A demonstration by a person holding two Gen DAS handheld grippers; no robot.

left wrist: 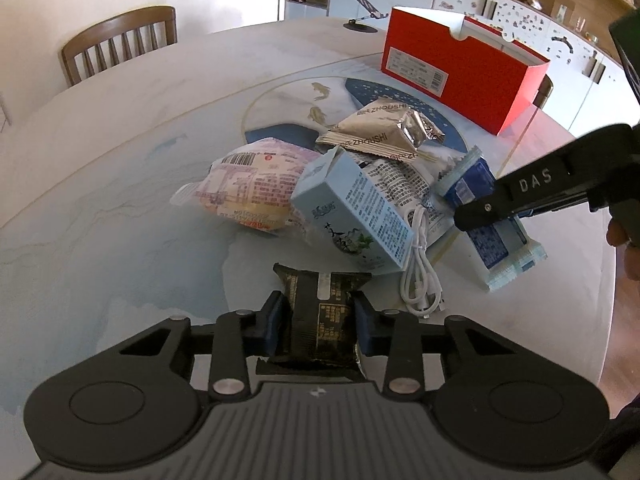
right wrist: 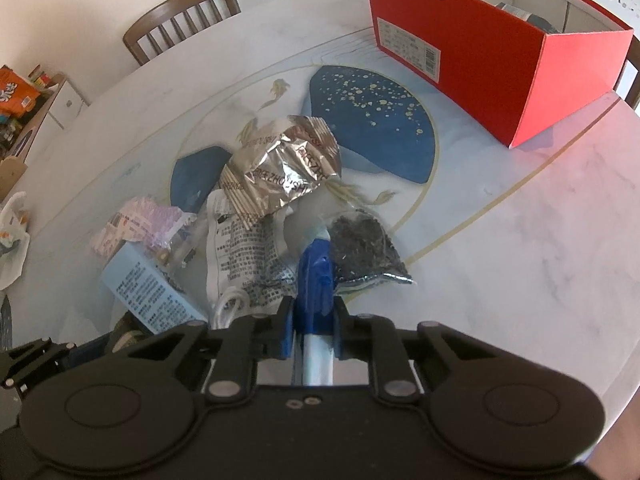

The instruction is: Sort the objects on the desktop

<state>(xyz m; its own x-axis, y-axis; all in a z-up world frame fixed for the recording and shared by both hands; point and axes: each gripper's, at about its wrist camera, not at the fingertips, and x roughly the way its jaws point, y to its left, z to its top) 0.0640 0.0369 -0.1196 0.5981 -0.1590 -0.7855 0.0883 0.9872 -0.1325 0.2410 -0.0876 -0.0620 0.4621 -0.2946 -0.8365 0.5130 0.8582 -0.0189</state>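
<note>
Holding one thing in each gripper, you have both sets of jaws busy right now. Your left gripper (left wrist: pixel 320 322) has its jaws squeezed on a small black snack pack (left wrist: pixel 320 312), which sits at the near edge of the pile on the worktop (left wrist: pixel 120 208). Your right gripper (right wrist: pixel 314 320) has its jaws pinched tight on a blue and white packet (right wrist: pixel 316 276), and from the left wrist view that blue and white packet (left wrist: pixel 486 220) is at the right side of the pile. In the middle of the pile a light blue box (left wrist: pixel 356 216) lies tilted, with a white cable (left wrist: pixel 420 276) curled just beside it. A pink bread bag (left wrist: pixel 252 188) lies to the left of the box and touches it. A silver foil bag (left wrist: pixel 380 132) rests on top of the pile at the far side. A clear bag of dark bits (right wrist: pixel 364 248) lies just beside the blue packet. The red box (right wrist: pixel 492 52) stands open at the far right of the worktop, well apart from the pile. A wooden chair (left wrist: pixel 120 44) stands behind the worktop.
</note>
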